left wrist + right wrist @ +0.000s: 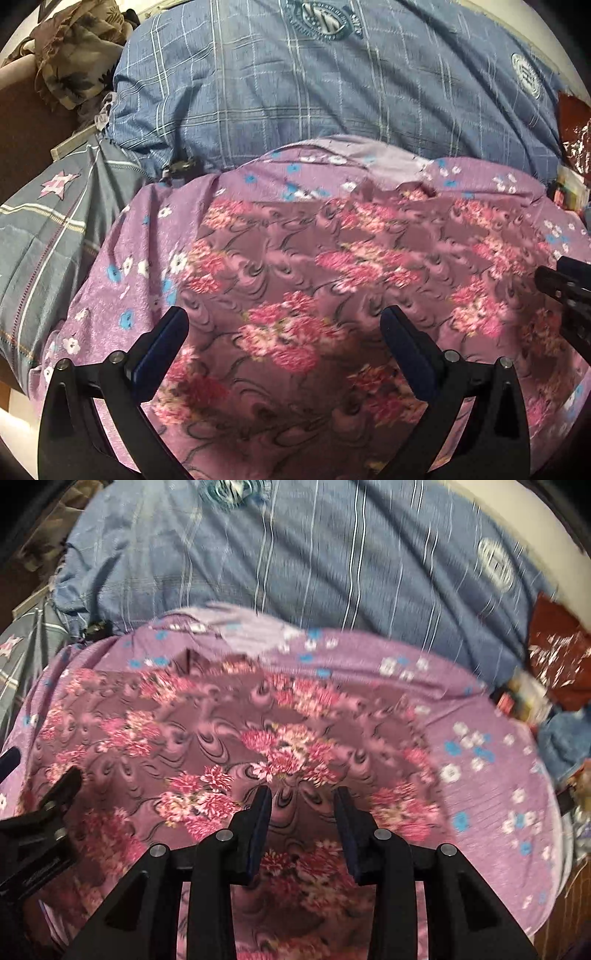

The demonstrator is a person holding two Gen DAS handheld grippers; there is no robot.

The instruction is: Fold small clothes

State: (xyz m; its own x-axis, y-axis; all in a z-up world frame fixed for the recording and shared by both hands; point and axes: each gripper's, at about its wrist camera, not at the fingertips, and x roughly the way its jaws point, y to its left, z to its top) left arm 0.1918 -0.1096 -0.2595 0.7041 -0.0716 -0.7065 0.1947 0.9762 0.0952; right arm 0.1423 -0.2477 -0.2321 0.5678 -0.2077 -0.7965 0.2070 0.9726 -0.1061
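right hand-held gripper [303,801] — jaws apart, empty | over floral garment [221,716] — on lilac sheet [480,775]

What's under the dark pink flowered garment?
The dark pink flowered garment lies on a lilac sheet with small blue and white flowers, which shows around its edges. Anything between or beneath them is covered.

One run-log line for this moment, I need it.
stage: between grasps | left gripper: open, empty | right gripper: open, empty | pink-flowered garment: flat on purple sheet | blue quilt: behind
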